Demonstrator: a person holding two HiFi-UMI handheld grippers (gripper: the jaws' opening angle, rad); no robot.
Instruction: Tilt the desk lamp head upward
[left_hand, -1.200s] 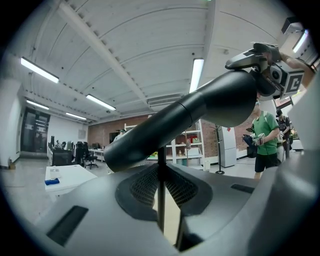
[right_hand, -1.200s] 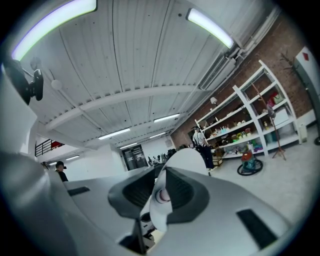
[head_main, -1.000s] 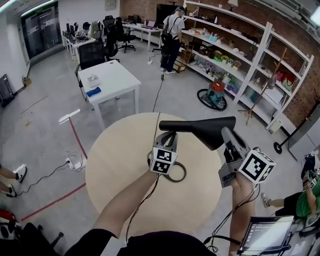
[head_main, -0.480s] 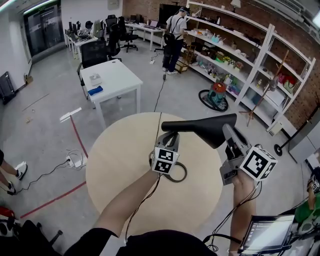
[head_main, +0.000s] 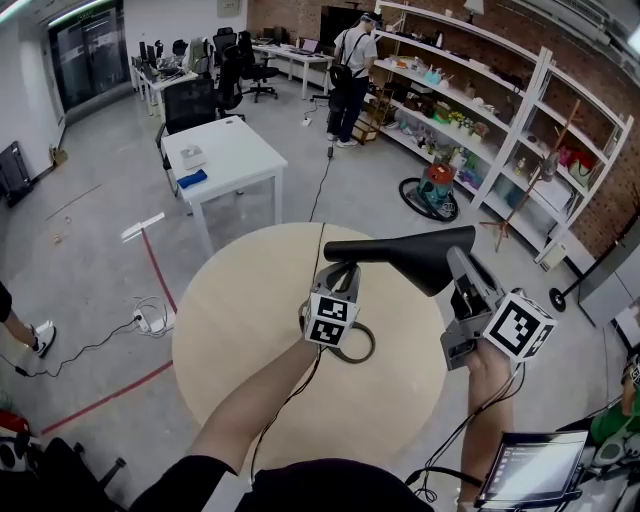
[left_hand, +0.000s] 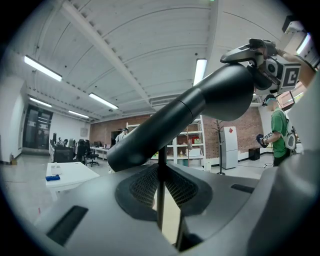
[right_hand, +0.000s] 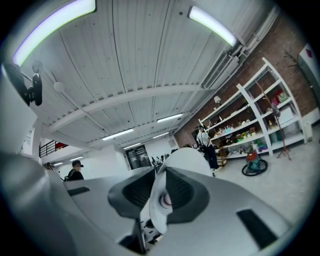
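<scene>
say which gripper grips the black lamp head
The right gripper: it clamps the black desk lamp head at its flared end; the left gripper holds the thin black stem.

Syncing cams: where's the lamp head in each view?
Head view: lamp head, centre.
Left gripper view: lamp head, crossing centre diagonally, above the jaws.
Right gripper view: its white inside, lower centre, between the jaws.
Shared landmark: white shelving.
</scene>
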